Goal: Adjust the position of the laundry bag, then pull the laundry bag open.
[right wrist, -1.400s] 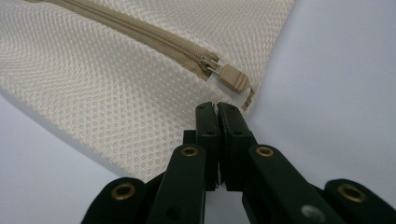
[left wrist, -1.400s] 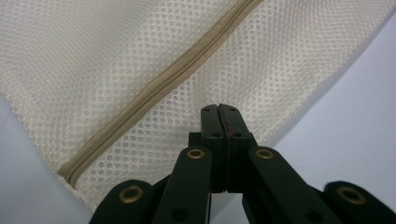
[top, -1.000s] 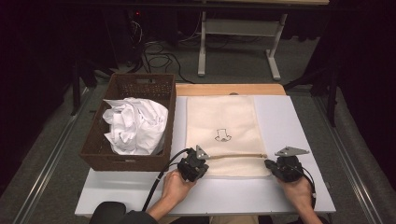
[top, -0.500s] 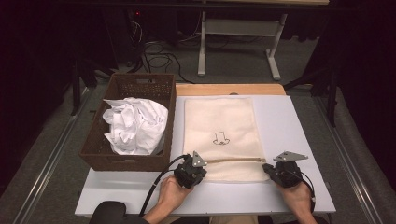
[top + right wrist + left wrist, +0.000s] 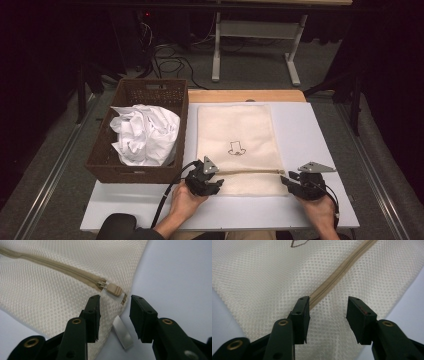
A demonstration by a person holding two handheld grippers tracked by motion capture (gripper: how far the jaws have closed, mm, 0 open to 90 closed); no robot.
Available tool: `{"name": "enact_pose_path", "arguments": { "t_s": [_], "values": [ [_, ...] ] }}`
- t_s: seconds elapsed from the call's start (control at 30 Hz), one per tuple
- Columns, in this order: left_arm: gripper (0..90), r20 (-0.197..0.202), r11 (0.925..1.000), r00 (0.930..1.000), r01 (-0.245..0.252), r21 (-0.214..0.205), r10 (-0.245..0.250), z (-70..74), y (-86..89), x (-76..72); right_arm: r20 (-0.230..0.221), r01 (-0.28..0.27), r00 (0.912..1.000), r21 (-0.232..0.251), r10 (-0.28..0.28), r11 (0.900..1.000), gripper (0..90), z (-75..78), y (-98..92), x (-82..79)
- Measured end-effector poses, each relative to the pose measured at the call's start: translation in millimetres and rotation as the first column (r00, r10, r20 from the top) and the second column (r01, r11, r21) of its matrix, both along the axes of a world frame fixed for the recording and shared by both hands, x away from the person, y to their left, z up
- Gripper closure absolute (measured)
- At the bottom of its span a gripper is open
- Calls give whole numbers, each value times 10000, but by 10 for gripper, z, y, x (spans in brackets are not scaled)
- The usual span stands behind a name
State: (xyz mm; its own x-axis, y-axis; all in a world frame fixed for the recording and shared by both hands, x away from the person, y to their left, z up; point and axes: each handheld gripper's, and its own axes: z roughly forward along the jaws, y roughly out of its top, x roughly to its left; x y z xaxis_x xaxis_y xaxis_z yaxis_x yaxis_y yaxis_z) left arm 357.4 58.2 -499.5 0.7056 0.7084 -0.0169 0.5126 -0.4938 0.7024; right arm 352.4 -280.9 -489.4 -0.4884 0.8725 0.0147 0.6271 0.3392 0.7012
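Cream mesh laundry bag (image 5: pixel 236 145) lies flat on the white bench (image 5: pixel 320 135), long axis running away from me, hat sketch (image 5: pixel 236 148) mid-panel. Tan zipper (image 5: pixel 250 171) crosses the near end, left to right, closed along what I can see. Beige zipper pull (image 5: pixel 114 289) sits at the right end, right at the bag's corner, white tab (image 5: pixel 122 333) poking out beneath.

My right gripper (image 5: pixel 113 315): fingers have just been opening, now released, nothing pinched. Pull lies just ahead of the gap, slightly left of centre. My left gripper (image 5: pixel 327 315): fingers also just opened, released, hovering over mesh with the zipper tape running in under the left finger (image 5: pixel 302 315). Nothing between the pads but bag fabric below.

Right hand is the near one to the pull; left is at the far end of the zipper. My guess is the next move is right-hand pinch on the pull, dragging along the zipper axis toward my left.

Dark woven basket (image 5: pixel 137 130) with crumpled white cloth (image 5: pixel 145 134) stands just left of the bag.
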Motion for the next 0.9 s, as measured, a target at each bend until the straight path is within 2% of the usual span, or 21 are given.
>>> {"name": "enact_pose_path", "arguments": {
  "t_s": [0.17, 0.23, 0.37, 0.43, 0.5, 0.63, 0.8, 0.9],
  "values": [
    [507, -130, 9998, 9999, -93, 146, 95, -40, 2, 47, 113, -107, 9999, 86, 106, 9999, 672, 34, 37, 49],
    [495, -252, 9995, 9996, -84, 318, 92, -68, -7, 59, -57, -95, 9999, 70, 95, 9999, 678, 37, 71, 87],
    [478, 4, 9981, 10000, -79, 614, 79, -92, -47, 37, -291, -17, 9996, 202, 23, 9998, 677, 21, 93, 156],
    [476, -4, 9982, 10000, -77, 599, 77, -95, -47, 37, -347, -71, 9994, 121, 75, 9999, 677, 16, 93, 167],
    [474, -80, 9987, 9999, -112, 501, 116, -101, -40, 45, -526, 1, 9986, 243, 11, 9997, 679, 1, 92, 189],
    [473, -85, 9987, 9999, -110, 498, 114, -104, -41, 46, -600, 6, 9982, 280, 11, 9996, 685, -2, 89, 202],
    [473, -131, 9987, 9998, -127, 488, 133, -103, -42, 50, -511, -101, 9986, 137, 108, 9999, 750, 7, 108, 193],
    [474, -131, 9987, 9998, -139, 487, 145, -103, -43, 49, -433, -115, 9990, 78, 118, 9999, 753, 10, 113, 184]
  ]
}}
